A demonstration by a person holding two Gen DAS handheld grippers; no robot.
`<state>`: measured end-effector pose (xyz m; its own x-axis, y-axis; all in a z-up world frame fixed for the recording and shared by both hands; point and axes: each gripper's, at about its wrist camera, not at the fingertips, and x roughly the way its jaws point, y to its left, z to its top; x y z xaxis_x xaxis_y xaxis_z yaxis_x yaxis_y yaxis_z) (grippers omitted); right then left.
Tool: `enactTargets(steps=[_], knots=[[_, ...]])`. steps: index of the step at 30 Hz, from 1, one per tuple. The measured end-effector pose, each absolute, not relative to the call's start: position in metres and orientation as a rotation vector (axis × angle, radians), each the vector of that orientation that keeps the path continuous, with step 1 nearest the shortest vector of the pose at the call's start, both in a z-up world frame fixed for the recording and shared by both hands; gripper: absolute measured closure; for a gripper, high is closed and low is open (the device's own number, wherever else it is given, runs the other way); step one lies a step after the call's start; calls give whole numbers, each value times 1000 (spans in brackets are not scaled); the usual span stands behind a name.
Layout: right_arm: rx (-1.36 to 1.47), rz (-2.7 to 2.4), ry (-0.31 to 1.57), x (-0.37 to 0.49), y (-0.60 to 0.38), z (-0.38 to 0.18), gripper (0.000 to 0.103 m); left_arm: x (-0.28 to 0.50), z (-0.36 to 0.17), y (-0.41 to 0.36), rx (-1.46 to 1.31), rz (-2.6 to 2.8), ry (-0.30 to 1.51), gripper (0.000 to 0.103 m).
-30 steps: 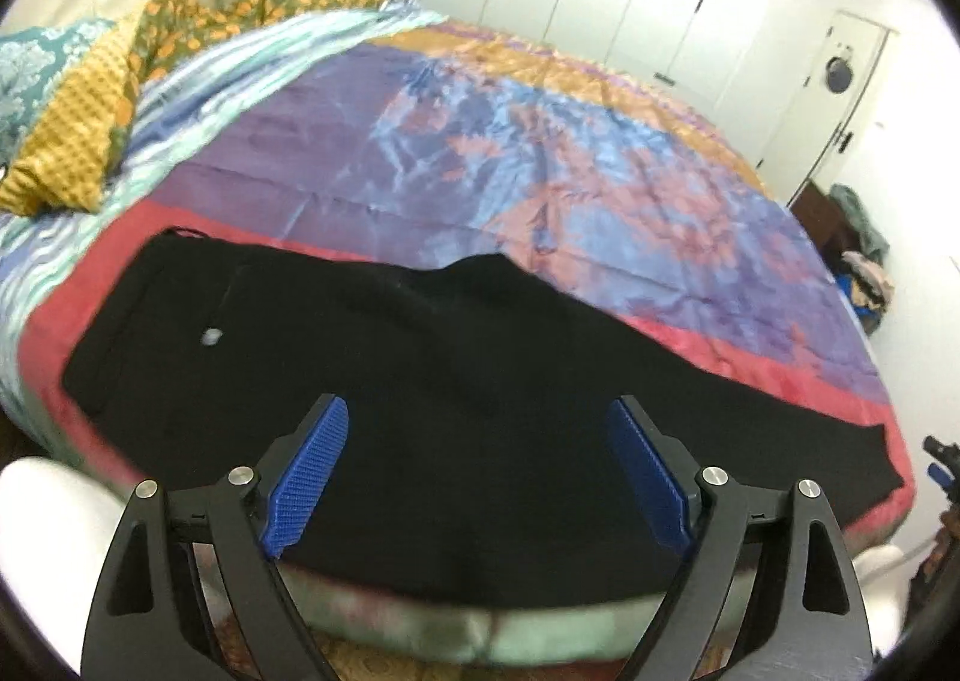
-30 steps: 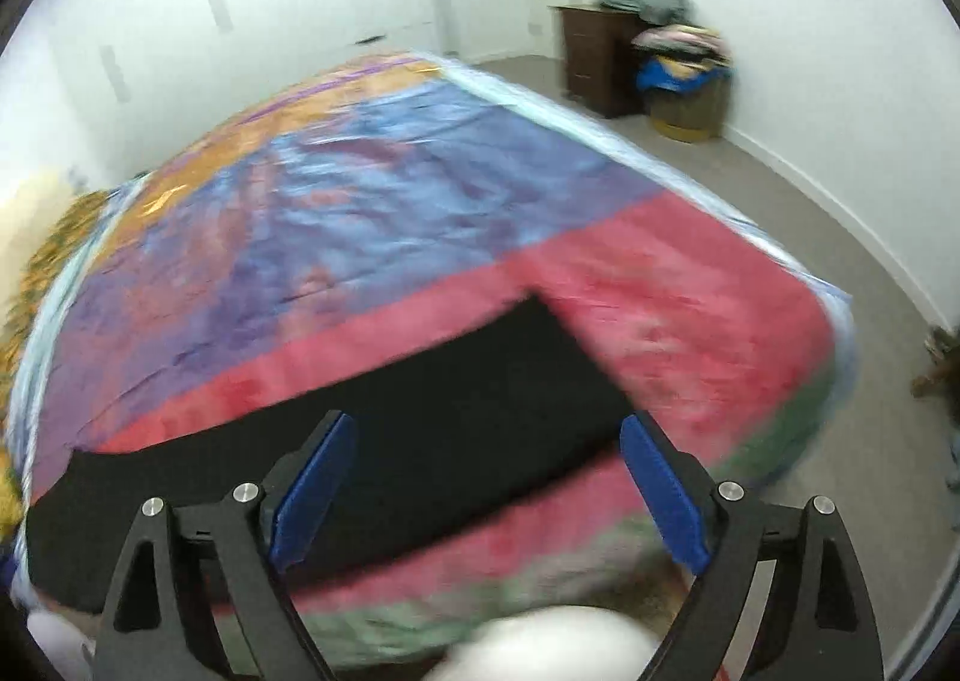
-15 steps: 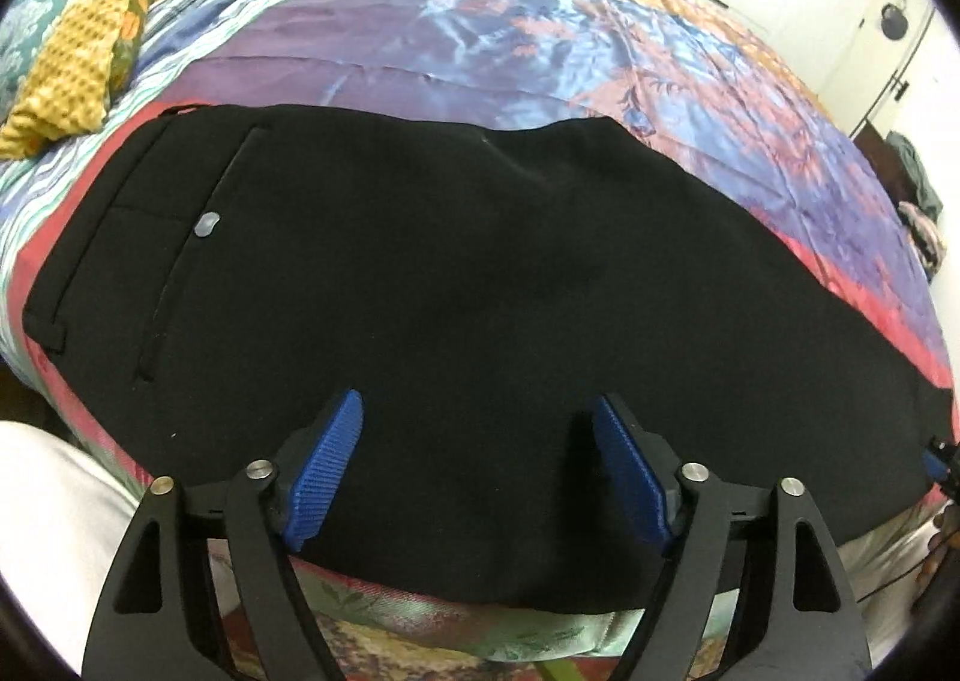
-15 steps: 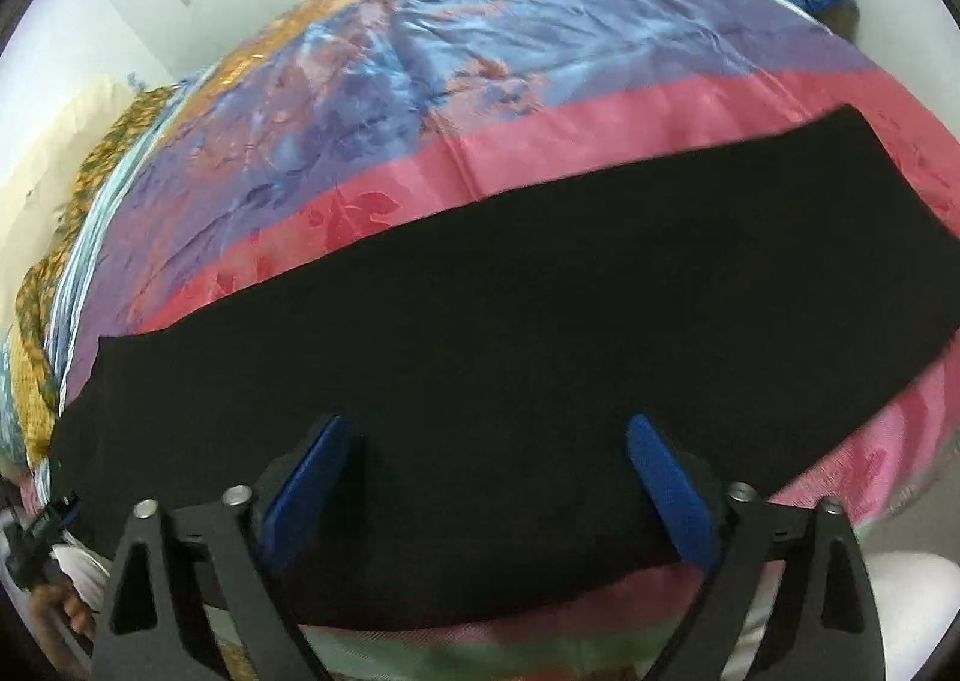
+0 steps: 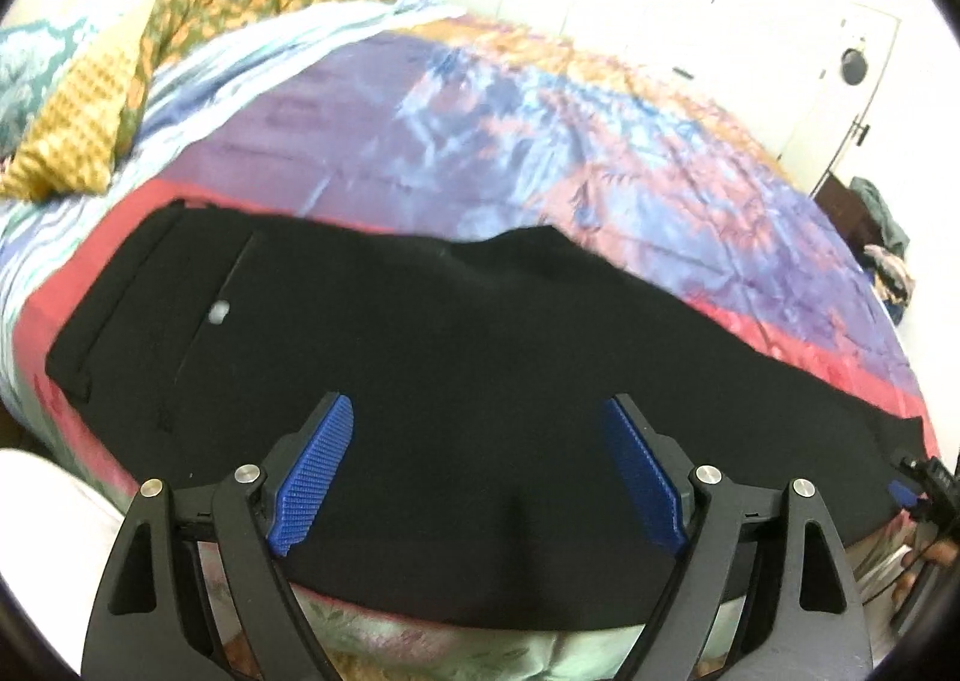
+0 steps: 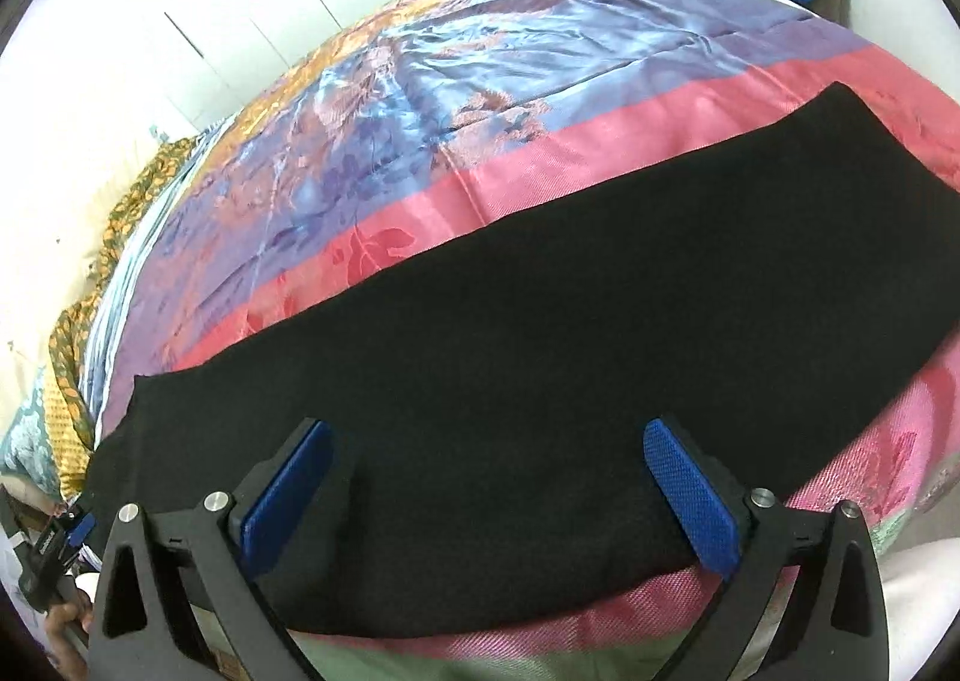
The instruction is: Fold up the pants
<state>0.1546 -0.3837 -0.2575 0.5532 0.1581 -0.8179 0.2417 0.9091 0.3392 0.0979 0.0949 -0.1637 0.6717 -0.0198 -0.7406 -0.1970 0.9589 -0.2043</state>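
Satin bedspread carried flat black pants; left gripper hovered released, right gripper jaws opening, nothing gripped.

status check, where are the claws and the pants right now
Left claw open over the waist end, nothing gripped. Right claw opening over the leg end, nothing gripped. Black pants flat along the bed's near edge, not yet folded. Nothing in the way.

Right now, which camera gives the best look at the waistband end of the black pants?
The left wrist view. There the waistband of the black pants shows clearly, along with a pocket seam and a pale button. The right wrist view shows mainly the leg and its hem end; the waistband lies beyond its left edge.
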Motion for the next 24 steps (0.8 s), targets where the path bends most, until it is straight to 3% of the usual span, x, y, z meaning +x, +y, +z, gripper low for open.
enactTargets(steps=[14,24], knots=[[468,-49,984,154,-388,-255,0,108,-200,94,-282,113,992,16],[794,2,1103,184,-479,-252,1,108,-201,89,-240,119,1003,15]])
